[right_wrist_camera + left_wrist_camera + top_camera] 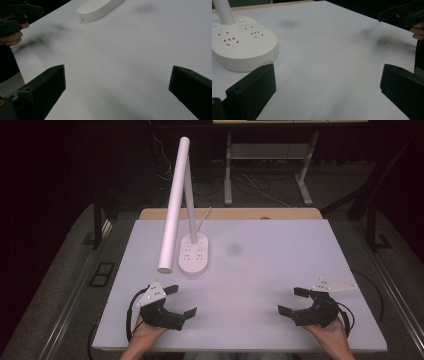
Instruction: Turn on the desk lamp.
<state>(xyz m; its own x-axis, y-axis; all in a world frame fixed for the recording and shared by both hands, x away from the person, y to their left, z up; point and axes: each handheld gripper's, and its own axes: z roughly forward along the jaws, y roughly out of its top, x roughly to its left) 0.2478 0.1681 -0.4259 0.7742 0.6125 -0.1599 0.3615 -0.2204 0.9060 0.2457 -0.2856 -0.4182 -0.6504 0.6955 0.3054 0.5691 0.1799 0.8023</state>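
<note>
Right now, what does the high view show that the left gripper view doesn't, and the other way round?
The high view takes in the lamp's long white head, the floor with cables, and both forearms. The left gripper view gives the socket holes on the lamp base close up, and the left gripper with its jaws wide apart. Both share the white table, the base and the right gripper.

— What else was there?
— A flat white tabletop (280, 285), with a faint grey smudge (233, 248) near its middle and a pale wooden strip (250, 213) along its far edge.
— And beyond it?
— Thin pale cables (255, 185) lay on the dark floor beside a grey metal table frame (228, 175).
</note>
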